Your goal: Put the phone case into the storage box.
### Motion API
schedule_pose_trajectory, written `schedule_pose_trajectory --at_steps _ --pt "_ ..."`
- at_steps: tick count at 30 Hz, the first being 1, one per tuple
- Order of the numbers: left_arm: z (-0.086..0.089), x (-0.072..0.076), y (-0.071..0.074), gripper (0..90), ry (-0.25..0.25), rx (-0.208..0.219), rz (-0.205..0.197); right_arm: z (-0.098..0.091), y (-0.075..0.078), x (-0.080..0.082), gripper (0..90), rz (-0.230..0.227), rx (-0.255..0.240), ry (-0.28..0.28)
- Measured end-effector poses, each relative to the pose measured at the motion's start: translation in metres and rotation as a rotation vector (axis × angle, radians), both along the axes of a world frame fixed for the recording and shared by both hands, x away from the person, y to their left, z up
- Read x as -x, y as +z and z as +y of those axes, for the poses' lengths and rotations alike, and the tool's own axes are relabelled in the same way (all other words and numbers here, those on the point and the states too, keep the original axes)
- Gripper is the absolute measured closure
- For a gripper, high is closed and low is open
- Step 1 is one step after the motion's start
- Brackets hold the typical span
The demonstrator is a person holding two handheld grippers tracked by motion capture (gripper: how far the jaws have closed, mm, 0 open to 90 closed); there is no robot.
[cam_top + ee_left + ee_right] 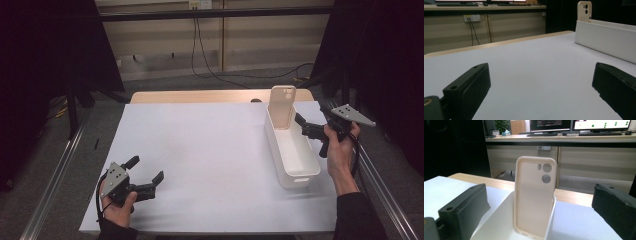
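Phone case [282,107] upright at far end of white bin [292,150], leaning on end wall, camera holes at top. Same case in right gripper view [535,200], inner side facing cam, bottom edge inside bin [499,225]. In left gripper view, top of case [584,11] poking above bin wall [606,40].

Bin on right side of table [200,150], long axis running near-to-far.

Right gripper [312,131] held just beside bin's right wall near case, not touching; jaws spread apart, nothing between. Hand [340,150] gripping handle.

Left gripper [147,172] low over table at near-left, well apart from bin; jaws released, wide gap, bare tabletop [531,65] between. Left hand [119,205] wrapped round body.
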State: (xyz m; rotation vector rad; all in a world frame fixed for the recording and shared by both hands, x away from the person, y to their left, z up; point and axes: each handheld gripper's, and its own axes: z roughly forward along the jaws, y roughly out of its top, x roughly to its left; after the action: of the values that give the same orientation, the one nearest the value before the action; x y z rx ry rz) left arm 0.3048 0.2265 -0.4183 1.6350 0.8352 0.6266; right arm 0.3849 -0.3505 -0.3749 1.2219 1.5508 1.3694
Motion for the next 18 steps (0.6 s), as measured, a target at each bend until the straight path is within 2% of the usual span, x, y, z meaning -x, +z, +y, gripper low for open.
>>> schedule_pose_trajectory --at_steps 6,8,12,18 --pt "0.005 0.002 0.002 1.9 0.025 0.005 -0.012 -0.001 -0.002 0.018 0.0 -0.014 -0.004 -0.002" --pt "0.005 0.002 0.001 1.6 0.020 0.008 -0.002 -0.002 -0.003 0.023 0.0 -0.014 -0.001 -0.004" --pt "0.002 0.003 0.001 1.7 0.004 -0.008 -0.012 0.000 -0.005 0.032 0.0 -0.013 -0.002 -0.002" --pt "0.001 0.003 0.001 1.9 -0.007 -0.011 -0.007 0.003 0.000 0.049 0.0 -0.052 -0.010 -0.002"
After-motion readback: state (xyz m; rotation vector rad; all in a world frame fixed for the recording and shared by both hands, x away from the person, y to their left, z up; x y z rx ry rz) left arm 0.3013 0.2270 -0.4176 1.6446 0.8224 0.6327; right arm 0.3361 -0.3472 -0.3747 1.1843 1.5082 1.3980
